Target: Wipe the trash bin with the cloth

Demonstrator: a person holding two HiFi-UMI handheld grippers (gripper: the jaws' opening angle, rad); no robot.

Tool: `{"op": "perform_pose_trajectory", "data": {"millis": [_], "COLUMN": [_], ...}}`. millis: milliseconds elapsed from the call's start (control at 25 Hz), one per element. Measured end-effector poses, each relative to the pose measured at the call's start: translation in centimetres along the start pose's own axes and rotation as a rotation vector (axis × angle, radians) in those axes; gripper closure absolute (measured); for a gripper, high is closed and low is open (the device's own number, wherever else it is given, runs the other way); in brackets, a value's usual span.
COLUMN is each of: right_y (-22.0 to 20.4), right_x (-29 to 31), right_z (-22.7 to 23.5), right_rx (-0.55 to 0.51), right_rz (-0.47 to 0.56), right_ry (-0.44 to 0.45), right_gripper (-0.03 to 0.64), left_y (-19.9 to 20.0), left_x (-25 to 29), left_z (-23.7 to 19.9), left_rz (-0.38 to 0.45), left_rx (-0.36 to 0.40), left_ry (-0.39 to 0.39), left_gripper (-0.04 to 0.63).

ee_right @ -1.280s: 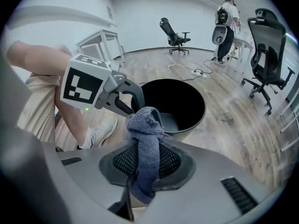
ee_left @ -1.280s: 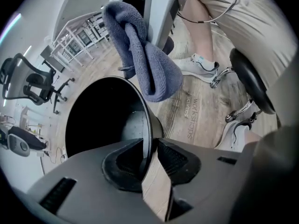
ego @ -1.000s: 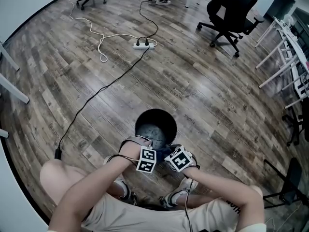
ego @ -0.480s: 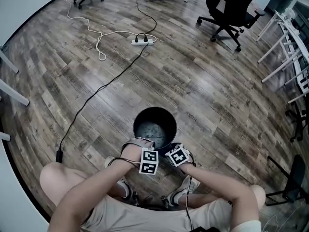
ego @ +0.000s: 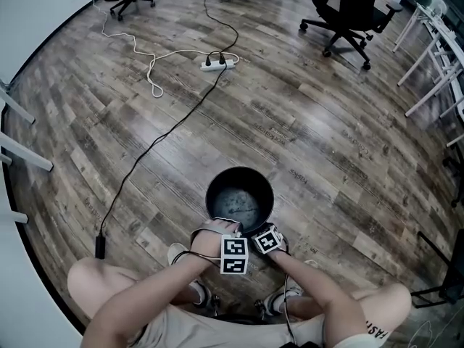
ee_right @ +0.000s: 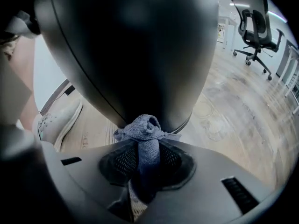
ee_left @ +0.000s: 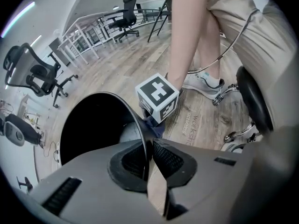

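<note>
Judging by its thin wall and empty dark inside, the round black plastic trash bin (ego: 208,198) looked light, stiff and smooth-sided, so it would probably slide or tip on the brown wood-plank floor (ego: 326,136) under a sideways push. It stood just ahead of the seated person's feet, with the white power strip (ego: 218,64) well away at its 12 o'clock. The rim seemed the sensible place to hold it, and that was where it was held. The left gripper (ego: 223,227) sat at about 7 o'clock on the rim. In the left gripper view its jaws (ee_left: 148,155) were pinched on the thin wall (ee_left: 138,120), one pad inside and one outside. They had just been closing onto that rim.

The right gripper (ego: 267,240) was at about 5 o'clock, outside the bin. Its jaws (ee_right: 148,153) were clamped on a bunched grey-blue woven cloth (ee_right: 142,130). The cloth's wad stuck out past the pads and touched the curved outer wall (ee_right: 135,45) low down, near the base. The cloth looked soft, limp and light, so it would likely fold rather than push. A tight bunch held close to the pads suited it.

Against a second ago, the right gripper's marker cube showed smaller and lower beside the bin. The cloth, then seen up at the rim, now lay down near the base. The left gripper had stayed on the rim.
</note>
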State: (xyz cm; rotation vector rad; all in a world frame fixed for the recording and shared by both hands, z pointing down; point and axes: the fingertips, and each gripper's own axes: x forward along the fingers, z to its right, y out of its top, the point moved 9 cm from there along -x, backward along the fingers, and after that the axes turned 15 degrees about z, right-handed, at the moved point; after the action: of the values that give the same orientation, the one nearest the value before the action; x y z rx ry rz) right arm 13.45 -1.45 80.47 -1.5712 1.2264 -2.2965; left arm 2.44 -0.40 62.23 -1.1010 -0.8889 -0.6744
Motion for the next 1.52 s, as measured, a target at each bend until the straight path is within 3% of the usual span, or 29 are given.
{"op": "perform_pose_trajectory", "data": {"millis": [160,360,480,600,760,960,1160,1320,1400,1520], "right_y": [-0.3,0.9,2.3,4.2,6.3,9.8,12.5,13.1,13.0,12.5], "right_x": [0.9,-2.2,-4.7,-7.6,-11.4,-16.0,-18.1,-17.2,-16.1,-14.4], "right_z": [0.5,0.7,0.4,-0.2,-0.9,-2.0,-4.1,-4.5,-4.3,-3.7], "right_rx": [0.073,0.151,0.255,0.251,0.169,0.133,0.071,0.015,-0.009,-0.01], "right_rz": [0.058,0.001,0.002,-0.004,-0.01,0.026,0.049,0.041,0.038,0.027], "right_ry": [0.076,0.087,0.083,0.103,0.074,0.046,0.064,0.044,0.031,0.015], "right_gripper": [0.534,0.534,0.534,0.534,0.534,0.534,0.534,0.534,0.534,0.534], "left_y": [-0.1,0.2,0.1,0.3,0.4,-1.7,-3.9,-4.3,-4.3,-4.1], "left_x": [0.0,0.2,-0.1,-1.1,-2.4,-3.2,-2.9,-1.4,-1.2,-1.1], "left_z": [-0.3,0.0,-0.4,-0.9,-0.7,-0.5,-0.1,0.4,0.4,0.6], "left_rz": [-0.011,-0.006,0.043,0.101,0.083,-0.001,-0.026,-0.058,-0.082,-0.076], "left_rx": [-0.031,-0.061,-0.122,-0.146,-0.028,0.13,0.163,0.238,0.266,0.299], "left_ry": [0.015,0.008,-0.02,-0.052,-0.104,-0.135,-0.123,-0.073,-0.052,-0.07], "left_gripper": [0.552,0.552,0.552,0.533,0.471,0.456,0.456,0.457,0.503,0.521]}}
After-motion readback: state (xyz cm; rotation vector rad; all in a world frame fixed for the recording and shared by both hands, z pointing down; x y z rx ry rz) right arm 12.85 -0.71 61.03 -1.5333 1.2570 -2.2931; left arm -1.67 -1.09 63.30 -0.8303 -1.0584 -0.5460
